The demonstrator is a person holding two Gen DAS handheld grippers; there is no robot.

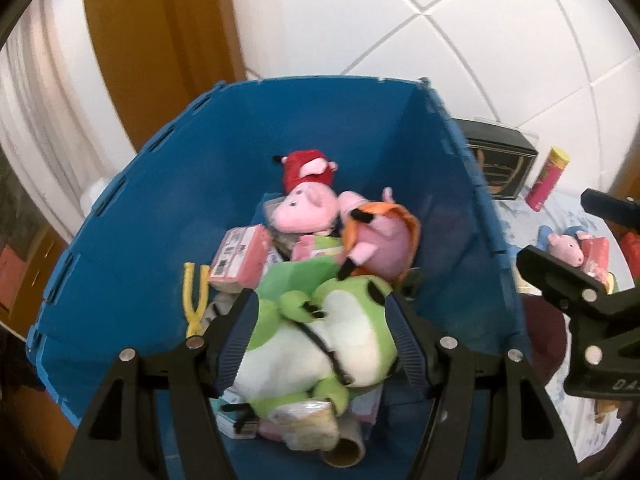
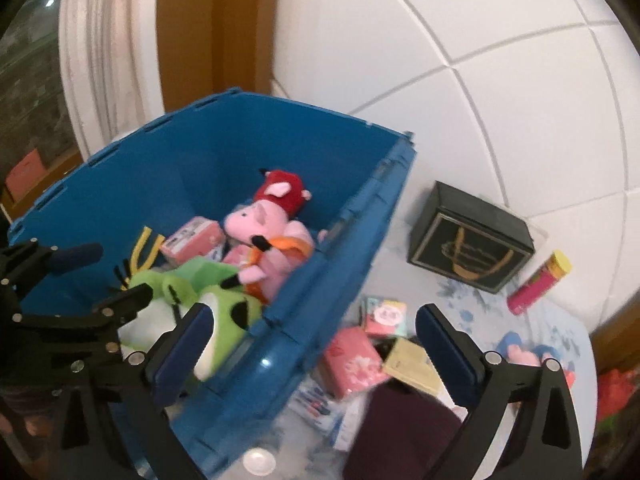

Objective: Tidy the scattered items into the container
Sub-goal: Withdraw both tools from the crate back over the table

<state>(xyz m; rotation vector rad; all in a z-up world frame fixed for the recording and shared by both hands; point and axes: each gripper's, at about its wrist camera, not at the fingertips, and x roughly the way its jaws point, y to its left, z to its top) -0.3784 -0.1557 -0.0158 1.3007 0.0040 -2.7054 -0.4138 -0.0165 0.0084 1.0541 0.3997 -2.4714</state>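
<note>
A green and white frog plush (image 1: 320, 344) sits between the ribbed pads of my left gripper (image 1: 320, 304), which is shut on it just above the pile inside the blue bin (image 1: 120, 248). That pile holds two pink pig plushes (image 1: 308, 204), pink boxes (image 1: 244, 256) and a yellow-handled item (image 1: 196, 296). My right gripper (image 2: 316, 312) stands open and holds nothing, straddling the bin's right wall (image 2: 320, 292). The right wrist view also catches the left gripper (image 2: 116, 272) and the frog plush (image 2: 224, 312) at its lower left.
Scattered on the floral cloth right of the bin lie a pink box (image 2: 352, 364), a yellow pad (image 2: 412, 364), a card pack (image 2: 384, 316), a dark maroon object (image 2: 404, 432), a small pig plush (image 2: 524, 356), a pink tube (image 2: 540, 280) and a black box (image 2: 472, 240). A white tiled wall stands behind.
</note>
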